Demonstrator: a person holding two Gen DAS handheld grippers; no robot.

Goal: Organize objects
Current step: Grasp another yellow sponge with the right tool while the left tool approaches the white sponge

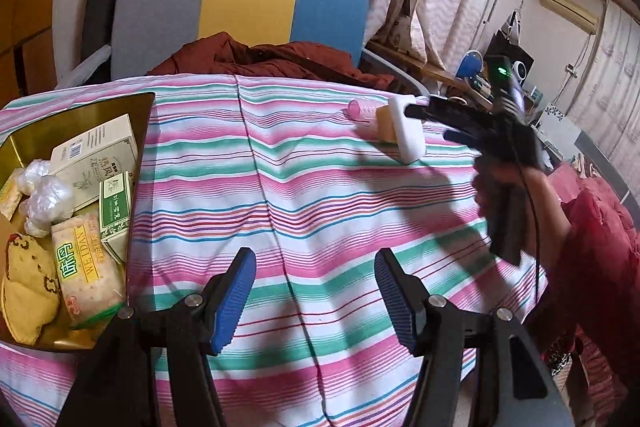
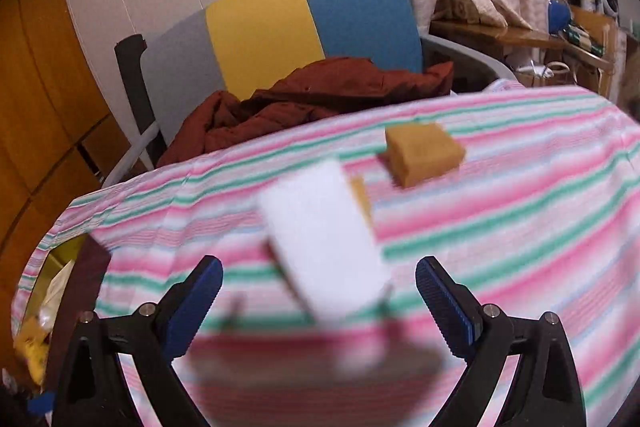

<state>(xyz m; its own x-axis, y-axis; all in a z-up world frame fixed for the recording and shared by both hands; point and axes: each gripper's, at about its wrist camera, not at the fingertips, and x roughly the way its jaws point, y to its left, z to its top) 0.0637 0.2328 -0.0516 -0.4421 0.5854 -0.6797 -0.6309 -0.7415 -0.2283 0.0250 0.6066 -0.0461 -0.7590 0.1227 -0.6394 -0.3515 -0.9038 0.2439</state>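
Observation:
A white block (image 1: 408, 131) lies on the striped tablecloth (image 1: 304, 187) at the far right, with a tan block (image 1: 386, 125) and a pink capped item (image 1: 358, 108) beside it. My right gripper (image 1: 426, 125) is open just right of the white block. In the right wrist view my right gripper (image 2: 320, 287) is open with the blurred white block (image 2: 324, 243) between its fingers, apart from both pads; a tan block (image 2: 424, 153) lies beyond. My left gripper (image 1: 316, 291) is open and empty over the near cloth.
A gold tray (image 1: 132, 107) at the left holds boxes (image 1: 96, 155), a snack packet (image 1: 86, 267), plastic wrap and yellow pieces. A grey, yellow and blue chair (image 1: 248, 3) with a dark red jacket (image 1: 272, 59) stands behind the table. A cluttered desk is at the far right.

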